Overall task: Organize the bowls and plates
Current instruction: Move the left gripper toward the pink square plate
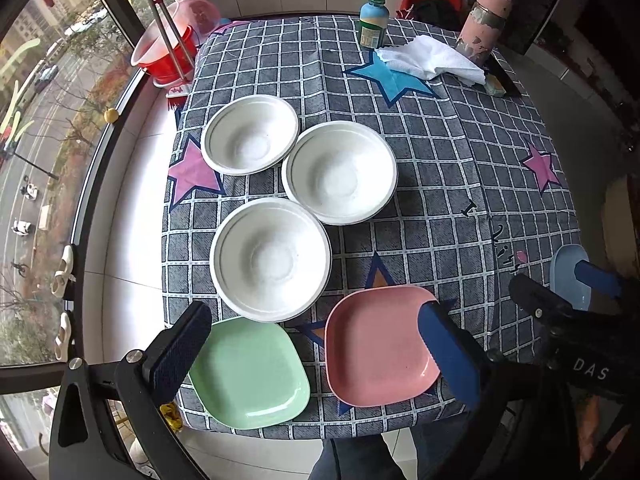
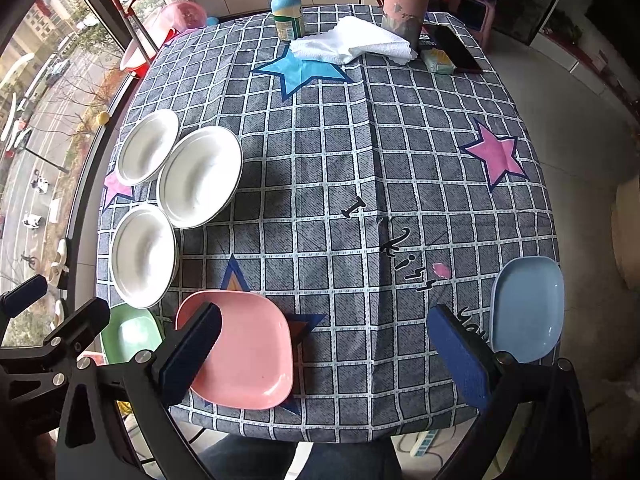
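Note:
Three white bowls stand apart on the checked tablecloth: a far one (image 1: 250, 134), a middle one (image 1: 340, 172) and a near one (image 1: 270, 260). A green plate (image 1: 250, 374) and a pink plate (image 1: 380, 344) lie at the near edge. A blue plate (image 2: 528, 308) lies at the near right. My left gripper (image 1: 316, 356) is open and empty above the green and pink plates. My right gripper (image 2: 332, 360) is open and empty, between the pink plate (image 2: 240, 352) and the blue plate. The bowls also show in the right wrist view (image 2: 200, 176).
At the far edge stand a green-capped bottle (image 1: 373, 20), a pink flask (image 1: 484, 24), a white cloth (image 1: 432, 60) and a dark phone (image 2: 456, 48). A red bucket with basins (image 1: 168, 48) sits on the window sill at left. The tablecloth (image 2: 360, 160) covers the table.

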`<state>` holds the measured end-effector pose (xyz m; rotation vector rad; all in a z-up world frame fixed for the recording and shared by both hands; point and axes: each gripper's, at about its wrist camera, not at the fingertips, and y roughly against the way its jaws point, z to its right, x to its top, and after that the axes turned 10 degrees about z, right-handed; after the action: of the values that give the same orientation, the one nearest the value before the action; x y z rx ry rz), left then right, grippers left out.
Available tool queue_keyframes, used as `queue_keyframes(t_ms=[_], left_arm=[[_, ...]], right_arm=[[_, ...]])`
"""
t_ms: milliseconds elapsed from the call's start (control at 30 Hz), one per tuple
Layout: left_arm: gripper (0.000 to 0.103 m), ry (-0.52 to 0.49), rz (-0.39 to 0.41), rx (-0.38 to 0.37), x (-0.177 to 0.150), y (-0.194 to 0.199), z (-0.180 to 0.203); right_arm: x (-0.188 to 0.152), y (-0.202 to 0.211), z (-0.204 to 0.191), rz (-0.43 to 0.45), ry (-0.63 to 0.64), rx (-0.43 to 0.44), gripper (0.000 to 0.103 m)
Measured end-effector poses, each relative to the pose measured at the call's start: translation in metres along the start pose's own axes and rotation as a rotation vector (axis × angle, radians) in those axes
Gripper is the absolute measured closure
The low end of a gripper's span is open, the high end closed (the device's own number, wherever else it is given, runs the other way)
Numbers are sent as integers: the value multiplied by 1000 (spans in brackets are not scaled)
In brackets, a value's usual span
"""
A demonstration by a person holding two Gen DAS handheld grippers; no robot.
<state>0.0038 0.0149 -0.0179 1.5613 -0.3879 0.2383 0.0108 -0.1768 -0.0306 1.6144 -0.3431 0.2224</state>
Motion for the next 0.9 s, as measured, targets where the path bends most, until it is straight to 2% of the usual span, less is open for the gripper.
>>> queue_keyframes(t_ms=[900], left_arm=[[0,4,-79,28,-15,-23,-9]], right_arm=[[-13,-31,-10,-100,32,-12,0]])
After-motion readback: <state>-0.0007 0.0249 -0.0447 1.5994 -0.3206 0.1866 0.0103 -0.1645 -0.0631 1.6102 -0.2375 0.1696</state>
